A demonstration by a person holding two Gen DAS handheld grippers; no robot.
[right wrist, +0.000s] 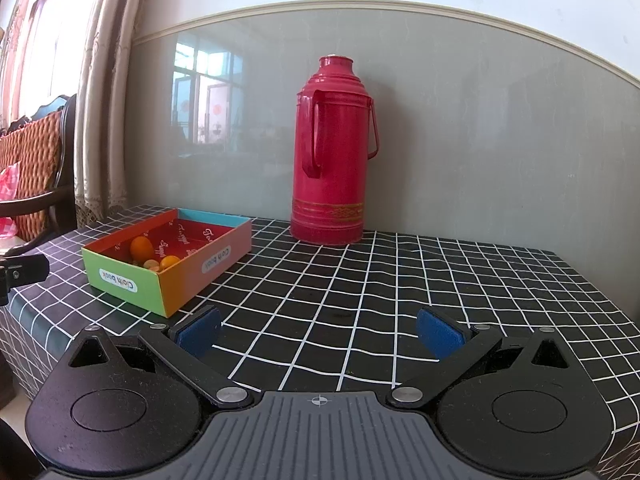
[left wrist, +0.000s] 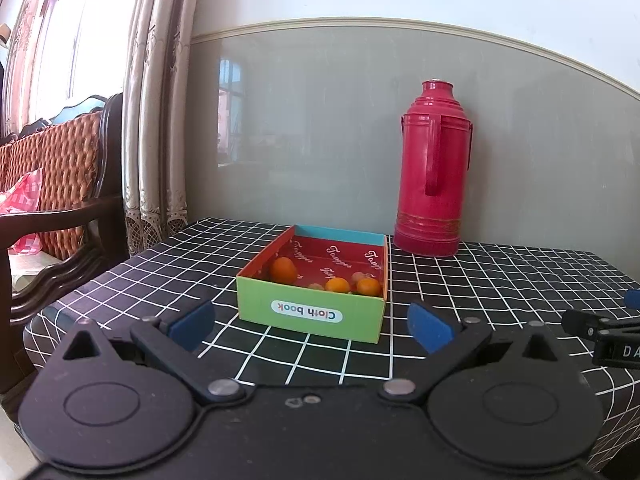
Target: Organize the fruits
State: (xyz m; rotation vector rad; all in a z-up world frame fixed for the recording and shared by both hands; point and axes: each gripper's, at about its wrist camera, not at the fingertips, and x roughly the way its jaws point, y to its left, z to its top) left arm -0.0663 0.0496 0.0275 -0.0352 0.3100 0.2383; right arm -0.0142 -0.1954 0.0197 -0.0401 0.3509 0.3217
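Note:
A colourful cardboard box [left wrist: 310,314] marked "Cloth book" sits on the checked tablecloth, straight ahead in the left wrist view. Inside it lie three orange fruits [left wrist: 283,269] and some small pale ones [left wrist: 358,277]. My left gripper [left wrist: 310,326] is open just in front of the box, its blue pads either side of the green wall, nothing between them. The right wrist view has the same box [right wrist: 168,264] at the left with the fruits [right wrist: 141,247] in it. My right gripper [right wrist: 320,332] is open over bare cloth, to the right of the box.
A tall red thermos [left wrist: 434,168] stands against the grey wall behind the box, also in the right wrist view as the thermos [right wrist: 332,152]. The table [right wrist: 440,280] has a black cloth with white grid. A wooden chair [left wrist: 60,200] and curtains [left wrist: 156,120] are at the left.

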